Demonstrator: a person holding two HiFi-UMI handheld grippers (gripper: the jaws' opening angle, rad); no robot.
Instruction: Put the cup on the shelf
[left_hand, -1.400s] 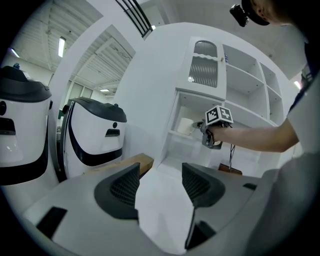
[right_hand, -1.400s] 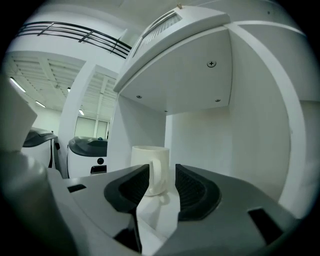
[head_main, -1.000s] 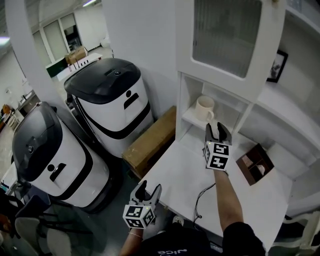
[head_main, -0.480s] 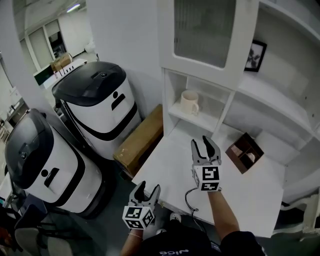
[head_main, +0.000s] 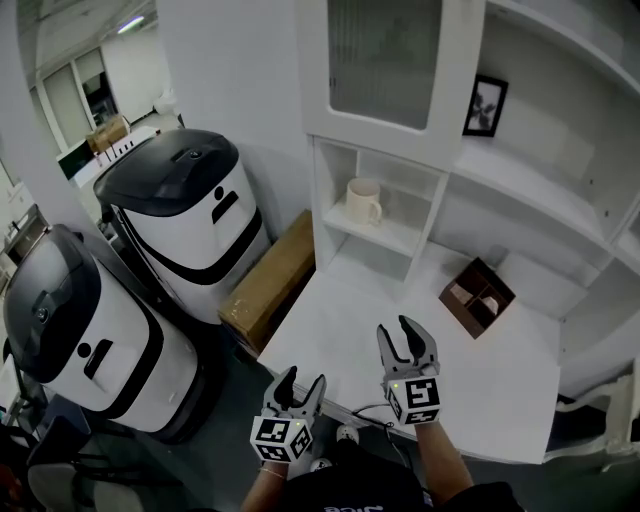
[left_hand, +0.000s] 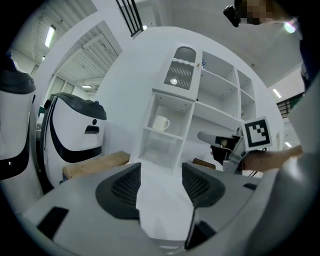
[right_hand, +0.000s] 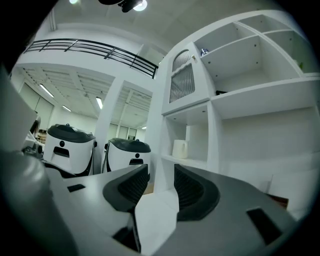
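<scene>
A cream cup stands upright on the small white shelf of the cabinet, handle to the right. The left gripper view shows the cup far ahead; so does the right gripper view, where the cup sits in its cubby. My right gripper hovers open over the near part of the white table, well short of the shelf, with nothing between its fingers. My left gripper is open and empty at the table's near edge, lower left of the right one.
A brown open box lies on the table right of the shelf. A framed picture stands on a higher shelf. Two large white-and-black machines and a cardboard box crowd the floor at the left.
My right gripper has drawn back from the shelf toward the table's near edge, leaving the cup standing there. The left gripper has hardly moved.
</scene>
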